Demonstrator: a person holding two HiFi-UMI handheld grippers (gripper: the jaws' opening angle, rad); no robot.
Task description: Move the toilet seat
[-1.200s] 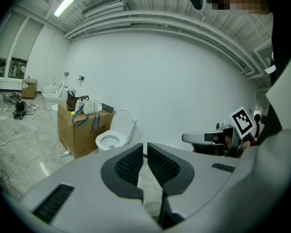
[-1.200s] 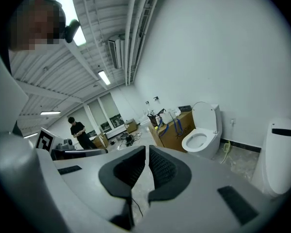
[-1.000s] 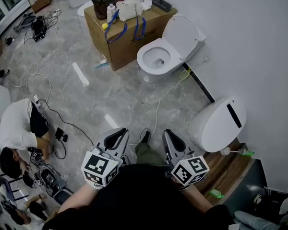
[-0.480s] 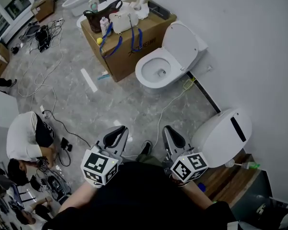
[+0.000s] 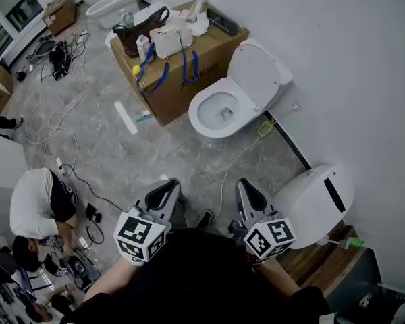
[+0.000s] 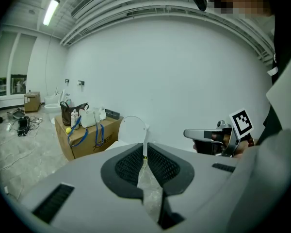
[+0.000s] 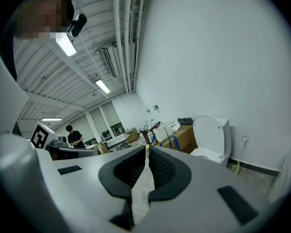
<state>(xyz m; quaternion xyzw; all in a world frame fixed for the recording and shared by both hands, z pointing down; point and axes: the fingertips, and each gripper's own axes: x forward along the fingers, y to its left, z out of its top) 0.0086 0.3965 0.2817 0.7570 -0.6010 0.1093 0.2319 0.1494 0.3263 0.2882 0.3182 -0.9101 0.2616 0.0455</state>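
A white toilet stands against the wall with its bowl open and its lid raised. In the left gripper view the lid shows straight ahead, and in the right gripper view the lid shows to the right. My left gripper and right gripper are held side by side in front of my body, well short of the toilet. The left gripper and the right gripper are both shut with nothing between the pads.
A cardboard box with bags on top stands left of the toilet. A second toilet with its lid closed sits at my right, by a wooden platform. Cables trail over the floor, and a person crouches at the left.
I have walked forward with both grippers. The open toilet and the box sit lower and nearer in the head view. Both grippers stay shut.
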